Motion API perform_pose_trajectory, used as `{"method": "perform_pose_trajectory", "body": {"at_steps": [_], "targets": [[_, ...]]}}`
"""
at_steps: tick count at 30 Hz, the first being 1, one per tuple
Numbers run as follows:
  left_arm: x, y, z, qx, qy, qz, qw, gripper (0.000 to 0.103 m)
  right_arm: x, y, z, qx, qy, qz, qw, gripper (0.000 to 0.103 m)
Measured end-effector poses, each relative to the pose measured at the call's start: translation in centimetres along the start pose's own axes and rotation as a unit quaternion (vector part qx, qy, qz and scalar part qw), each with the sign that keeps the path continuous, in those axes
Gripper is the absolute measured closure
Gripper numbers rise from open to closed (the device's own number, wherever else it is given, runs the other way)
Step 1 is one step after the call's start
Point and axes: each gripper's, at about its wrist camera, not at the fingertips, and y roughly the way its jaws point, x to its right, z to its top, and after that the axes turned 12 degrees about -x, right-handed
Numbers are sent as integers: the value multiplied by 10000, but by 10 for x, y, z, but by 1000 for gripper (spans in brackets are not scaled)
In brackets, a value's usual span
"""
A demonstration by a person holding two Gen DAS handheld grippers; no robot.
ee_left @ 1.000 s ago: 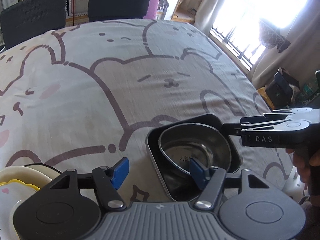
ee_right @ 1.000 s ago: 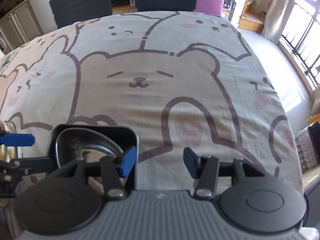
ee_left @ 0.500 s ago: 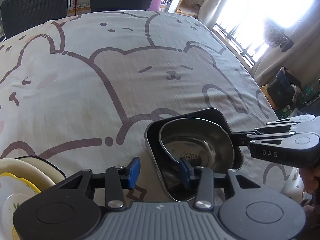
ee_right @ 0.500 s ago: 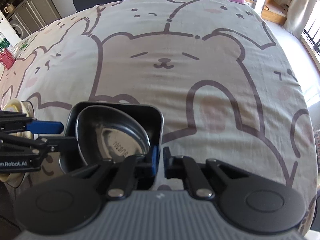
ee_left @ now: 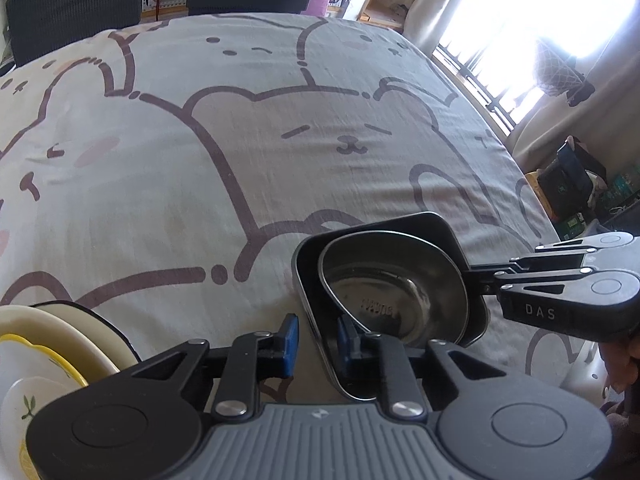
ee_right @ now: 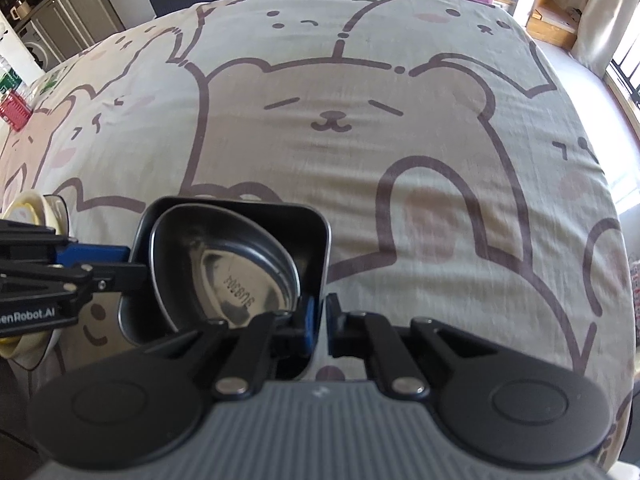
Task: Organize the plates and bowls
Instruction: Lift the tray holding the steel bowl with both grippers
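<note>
A dark square tray [ee_left: 434,227] [ee_right: 280,220] holds a steel bowl [ee_left: 384,284] [ee_right: 240,276] near the table's front edge. My left gripper [ee_left: 318,340] straddles the tray's near-left rim, its blue pads close on either side of it. My right gripper [ee_right: 320,320] is shut on the tray's right rim. Each gripper shows in the other view: the right [ee_left: 560,292], the left [ee_right: 60,276]. A stack of cream and yellow plates [ee_left: 48,344] [ee_right: 28,208] sits to the left.
The table wears a cloth with bear drawings [ee_right: 332,120]. Dark chairs [ee_left: 80,4] stand at the far side. A bright window [ee_left: 540,20] and floor clutter [ee_left: 572,184] are off the right edge.
Both grippers have closed: the right one onto the tray's right rim, the left one narrowing around the tray's left rim. The tray sits slightly higher in view.
</note>
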Motion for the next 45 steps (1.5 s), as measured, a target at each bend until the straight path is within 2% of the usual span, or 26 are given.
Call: {"method": "perform_pose_trajectory", "body": {"at_steps": [6,8,21,26,27,29,31,33,36,40,45], "targets": [[-1,7,-1,-112,-113,-80,9998,86,2,1,0,-35,38,71,10000,97],[-2,7,-1,-81,-192,-112,9997,90,2,1,0,-36,62,87,9999,97],[-12,5,1,-42,-596,-361,9976,91,2,-2,-2,46,151,111,9998,97],[-13,-6,1,151,-655,-475,9966,94,3,-15,-8,221,165,162,9995,97],[-14,-9,1,220,-661,-591,9958,96,3,-17,-10,261,165,171,9994,101],[-13,-16,0,331,-659,-865,9935,97,4,-28,-14,473,165,632,9967,103],[-10,-16,0,327,-618,-797,9944,97,-1,-39,-17,674,130,832,9942,103],[-9,-12,-1,258,-647,-629,9956,97,-9,-41,-18,730,58,583,9956,103],[-13,-8,-2,200,-677,-453,9965,97,-11,-39,-16,674,106,470,9966,103],[-18,-10,0,248,-707,-503,9959,97,-3,-32,-12,591,342,231,9974,98],[-17,-4,2,164,-652,-372,9970,97,9,-20,-6,509,535,34,9973,96]]}}
